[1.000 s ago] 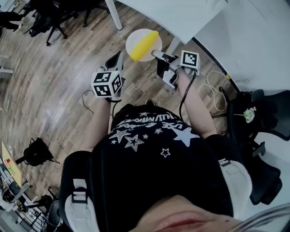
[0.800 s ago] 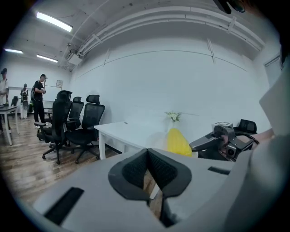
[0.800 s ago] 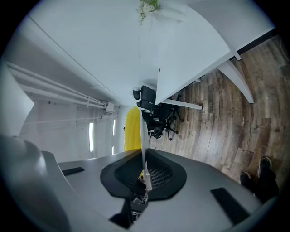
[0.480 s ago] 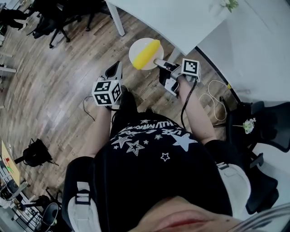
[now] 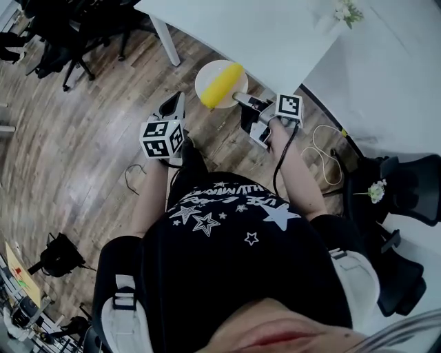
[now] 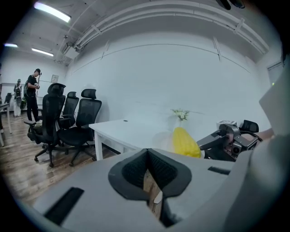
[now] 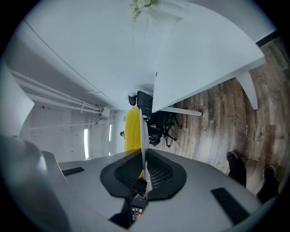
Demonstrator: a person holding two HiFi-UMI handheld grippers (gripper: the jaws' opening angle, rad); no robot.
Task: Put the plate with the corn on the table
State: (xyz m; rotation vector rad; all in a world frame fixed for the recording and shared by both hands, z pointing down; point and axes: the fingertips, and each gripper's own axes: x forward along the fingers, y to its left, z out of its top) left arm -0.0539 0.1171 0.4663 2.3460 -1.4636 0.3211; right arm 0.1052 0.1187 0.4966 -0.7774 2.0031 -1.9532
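A round white plate point(image 5: 209, 74) with a yellow corn cob point(image 5: 222, 84) on it hangs level above the wood floor, just short of the white table point(image 5: 269, 31). My right gripper point(image 5: 238, 97) is shut on the plate's near rim. In the right gripper view the plate point(image 7: 142, 131) runs edge-on between the pads, with the corn point(image 7: 132, 129) to its left. My left gripper point(image 5: 173, 103) hovers left of the plate, apart from it. Its jaws point(image 6: 147, 152) meet with nothing in them. From there I see the corn point(image 6: 186, 142) and the right gripper point(image 6: 226, 140).
A small vase of flowers point(image 5: 346, 10) stands on the far part of the table. Black office chairs point(image 5: 62, 34) are at the upper left, another chair point(image 5: 413, 186) at the right. A white cable point(image 5: 324, 148) lies on the floor. A table leg point(image 5: 165, 40) stands left of the plate.
Both grippers have moved forward toward the table, the plate and corn going along in the right one. More of the tabletop is in view and its edge is closer to the plate.
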